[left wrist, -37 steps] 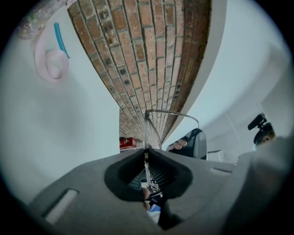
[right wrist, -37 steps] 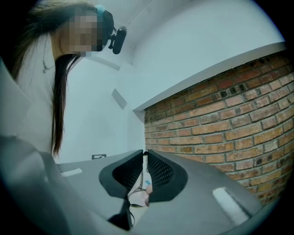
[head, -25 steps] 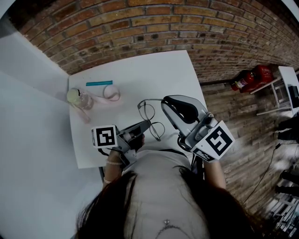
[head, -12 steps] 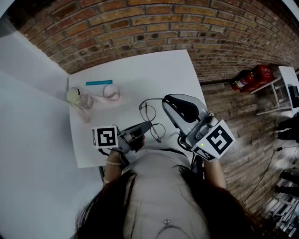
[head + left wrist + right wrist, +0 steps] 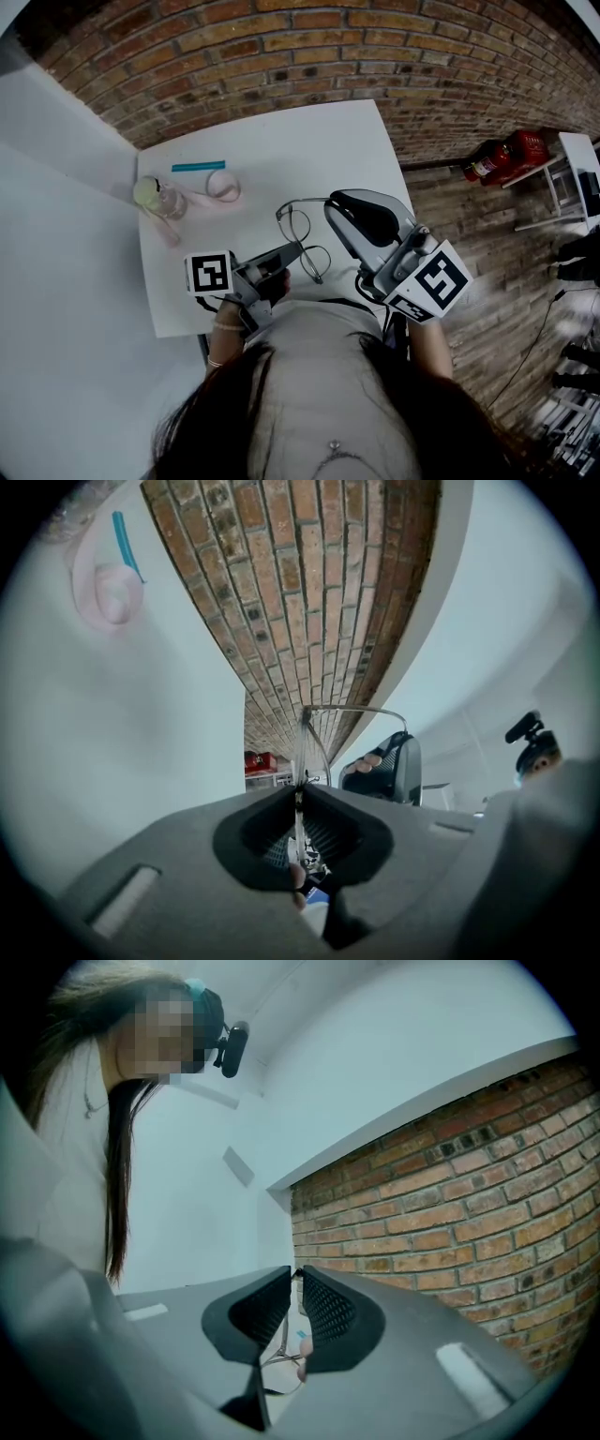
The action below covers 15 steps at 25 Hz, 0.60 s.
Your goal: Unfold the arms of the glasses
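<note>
At the left of the smooth white table point(image 5: 281, 141) sit a clear plastic bottle point(image 5: 159, 199) with a pale green cap, a flat teal stick point(image 5: 198, 167) and a pink ring of tape point(image 5: 223, 186). Towards the near edge, the left gripper point(image 5: 292, 251) point(image 5: 300, 794) has its ribbed black jaws clamped on the thin wire rim of the glasses point(image 5: 302, 230) point(image 5: 302, 742). These have round lenses, and one slim arm arcs right to the right gripper point(image 5: 330, 202) point(image 5: 294, 1273), whose jaws are pressed together on its tip.

A white table point(image 5: 281, 150) stands by brown bricks point(image 5: 281, 47). A blue stick point(image 5: 199, 167), a pink ring point(image 5: 224, 186) and a clear bottle point(image 5: 159, 198) sit close together near its corner.
</note>
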### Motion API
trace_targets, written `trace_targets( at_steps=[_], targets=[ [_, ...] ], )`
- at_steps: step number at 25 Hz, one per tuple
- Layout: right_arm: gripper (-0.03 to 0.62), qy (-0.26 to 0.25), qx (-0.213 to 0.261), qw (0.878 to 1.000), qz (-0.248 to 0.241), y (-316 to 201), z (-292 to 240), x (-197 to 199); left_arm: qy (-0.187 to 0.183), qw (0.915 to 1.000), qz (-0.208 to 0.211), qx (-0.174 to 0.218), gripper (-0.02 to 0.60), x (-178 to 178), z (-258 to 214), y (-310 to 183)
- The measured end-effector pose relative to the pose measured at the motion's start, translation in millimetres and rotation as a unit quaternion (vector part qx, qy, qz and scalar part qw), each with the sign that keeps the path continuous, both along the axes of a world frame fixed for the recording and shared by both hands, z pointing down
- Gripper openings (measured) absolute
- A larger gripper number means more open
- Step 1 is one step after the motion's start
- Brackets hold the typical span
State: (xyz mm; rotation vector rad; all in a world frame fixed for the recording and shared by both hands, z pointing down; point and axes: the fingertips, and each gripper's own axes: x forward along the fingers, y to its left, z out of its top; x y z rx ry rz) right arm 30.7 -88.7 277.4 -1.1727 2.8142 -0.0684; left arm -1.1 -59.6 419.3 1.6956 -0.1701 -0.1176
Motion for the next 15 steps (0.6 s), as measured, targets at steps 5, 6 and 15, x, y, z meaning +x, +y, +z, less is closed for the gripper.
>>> trace_targets(
  at_steps=[5, 6, 15],
  targets=[
    [0.046, -0.002, -0.001, 1.000, -0.003, 0.6, 0.0, -0.2, 0.005, 1.0000, -0.007, -0.002, 0.021, -1.4, -0.6, -2.6],
    [0.046, -0.002, -0.001, 1.000, -0.003, 0.4, 0.2, -0.3, 0.006, 0.9999, -0.009, -0.004, 0.021, -2.1, -0.7, -3.3],
    [0.046, -0.005, -0.003, 1.000, -0.002, 0.5, -1.9, 4.8, 0.007, 0.9995, -0.030, -0.004, 0.021, -8.1, -2.4, -11.5]
  ],
)
